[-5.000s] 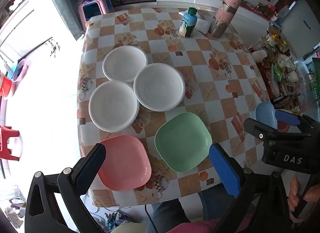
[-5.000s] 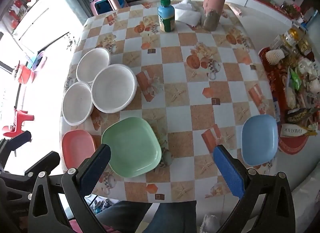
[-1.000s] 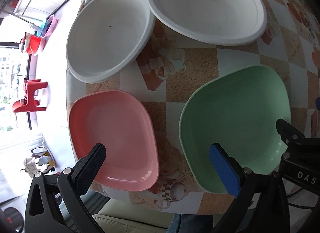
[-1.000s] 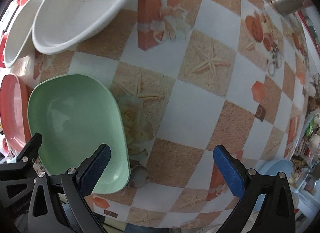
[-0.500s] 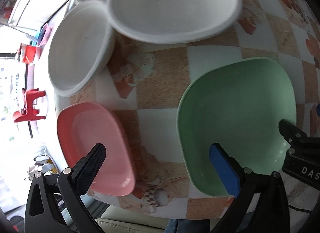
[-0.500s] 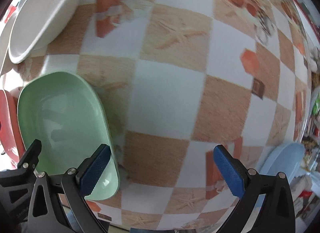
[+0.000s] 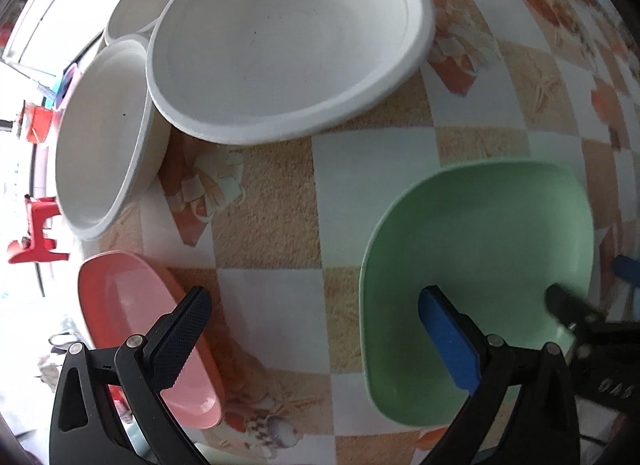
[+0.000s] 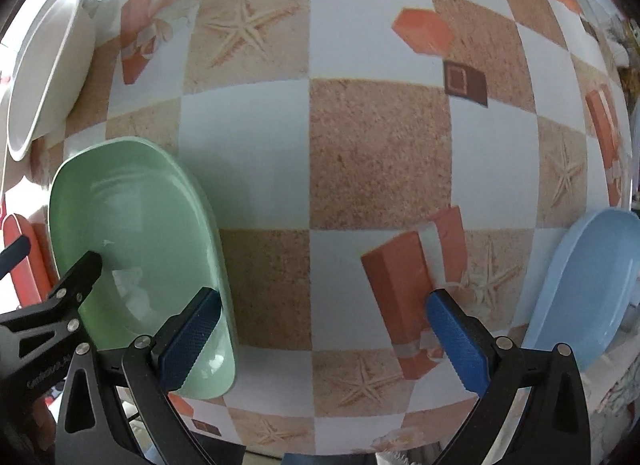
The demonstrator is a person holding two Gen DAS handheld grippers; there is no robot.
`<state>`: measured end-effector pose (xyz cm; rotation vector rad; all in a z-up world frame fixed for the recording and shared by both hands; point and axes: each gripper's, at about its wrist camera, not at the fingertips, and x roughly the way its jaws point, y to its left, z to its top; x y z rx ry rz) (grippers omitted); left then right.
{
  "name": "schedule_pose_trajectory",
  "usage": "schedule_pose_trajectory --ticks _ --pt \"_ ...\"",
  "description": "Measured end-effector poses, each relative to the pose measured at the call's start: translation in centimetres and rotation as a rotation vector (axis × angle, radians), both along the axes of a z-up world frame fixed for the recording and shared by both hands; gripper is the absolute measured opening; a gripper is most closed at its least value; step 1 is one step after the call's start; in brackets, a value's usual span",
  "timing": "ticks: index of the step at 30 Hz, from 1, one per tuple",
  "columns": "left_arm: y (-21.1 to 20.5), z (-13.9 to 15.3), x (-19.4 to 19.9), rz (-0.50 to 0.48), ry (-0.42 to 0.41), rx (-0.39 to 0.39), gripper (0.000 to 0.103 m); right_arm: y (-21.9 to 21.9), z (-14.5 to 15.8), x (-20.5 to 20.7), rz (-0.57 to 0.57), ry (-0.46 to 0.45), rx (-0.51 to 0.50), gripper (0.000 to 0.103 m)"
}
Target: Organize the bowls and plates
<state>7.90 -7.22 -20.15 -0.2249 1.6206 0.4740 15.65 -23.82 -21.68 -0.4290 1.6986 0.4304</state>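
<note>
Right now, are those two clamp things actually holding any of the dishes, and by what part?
Nothing is held. The left gripper and right gripper are both wide open above the table; the green plate rests ungripped.

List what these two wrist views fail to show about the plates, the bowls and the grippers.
- Green plate: left wrist view, near rim hidden behind the left gripper's blue finger.
- Pink plate: near part covered by the black finger.
- Rear white bowl: mostly hidden behind the big white bowl.
- Blue plate: right wrist view, cut off at the edge, beside the right gripper.
</note>
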Motion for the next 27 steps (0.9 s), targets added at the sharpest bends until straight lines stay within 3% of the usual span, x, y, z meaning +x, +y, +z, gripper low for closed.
schedule_pose_trajectory --ticks 5,11,14,16,17,19,20,22,24,25,26,27 --pt "1.6 -0.2 1.1 -0.007 -0.039 -0.042 0.103 2.5 0.8 -1.1 0.025 -0.006 -0.003 0.103" --pt "3.0 -0.4 1.4 0.072 -0.041 -0.131 0.103 2.5 1.5 -3.3 0.014 -0.037 0.016 0.103" --pt "2.8 -0.2 1.8 0.069 -0.029 -0.117 0.103 1.8 1.6 -2.9 0.017 -0.032 0.012 0.103" --pt "2.3 0.2 2.1 0.041 -0.03 -0.098 0.097 2.4 0.4 -2.9 0.014 -0.017 0.006 0.102" --pt "1.8 0.6 2.3 0.034 -0.034 -0.095 0.094 2.8 0.0 -3.0 0.015 -0.016 0.008 0.097" --pt "0.3 1.8 3.0 0.023 -0.054 -0.111 0.075 2.8 0.7 -3.4 0.029 -0.024 0.02 0.086" --pt "-0.7 2.1 2.1 0.021 -0.06 -0.12 0.071 2.9 1.0 -3.7 0.036 -0.028 0.027 0.077" --pt "-1.2 2.5 2.4 0.017 -0.068 -0.141 0.05 3.4 1.8 -4.3 0.047 -0.031 0.047 0.06" --pt "-1.6 2.6 2.8 -0.001 -0.068 -0.168 0.036 3.7 2.2 -5.1 0.058 -0.031 0.071 0.037" --pt "-2.1 2.7 3.1 -0.023 -0.051 -0.162 0.035 3.8 2.3 -5.5 0.062 -0.024 0.088 0.032" --pt "-2.9 2.6 3.2 -0.028 -0.045 -0.157 0.034 3.9 2.4 -5.6 0.062 -0.009 0.101 0.017" --pt "-3.3 2.6 3.3 -0.028 -0.035 -0.147 0.029 4.0 2.4 -5.7 0.051 0.017 0.114 0.014"
